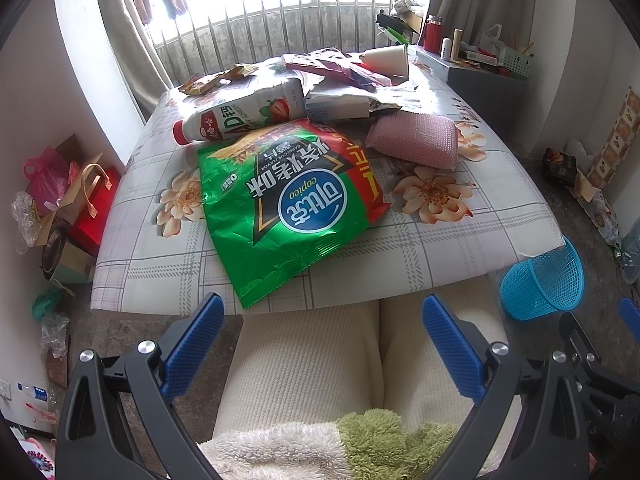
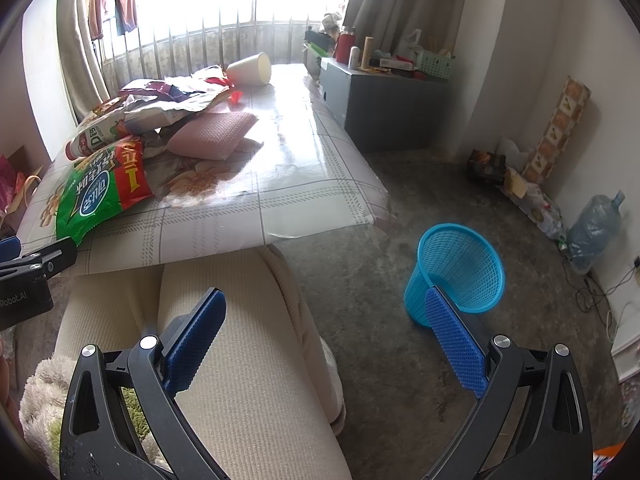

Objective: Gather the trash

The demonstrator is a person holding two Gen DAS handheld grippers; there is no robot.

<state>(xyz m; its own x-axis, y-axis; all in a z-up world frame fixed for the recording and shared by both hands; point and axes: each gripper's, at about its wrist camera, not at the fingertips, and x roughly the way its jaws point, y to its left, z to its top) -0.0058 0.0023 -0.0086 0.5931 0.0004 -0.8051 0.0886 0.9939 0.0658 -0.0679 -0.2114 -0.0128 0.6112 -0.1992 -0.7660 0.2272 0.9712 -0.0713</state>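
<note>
Two grippers, both empty, fingers spread wide. Left gripper (image 1: 322,344) hangs low centre of its frame, over the person's lap, short of the desk (image 1: 460,248) edge. Right gripper (image 2: 326,334) likewise low centre in its own view, one finger overlapping the blue mesh basket (image 2: 460,268) on the floor, lower right.

Trash sits piled on the desk: green chip bag (image 1: 288,204) nearest, mid-frame, its corner hanging over the near edge; drink bottle (image 1: 240,118) lying on its side behind it; pink sponge pad (image 1: 416,140) to the right; torn wrappers (image 1: 344,68) and a tipped paper cup (image 1: 386,60) toward the top.

Judgement: nothing collected yet; the opening reach. Next move likely calls for the left gripper to advance to the chip bag's overhanging corner, close on it, then carry right and down to the basket.
</note>
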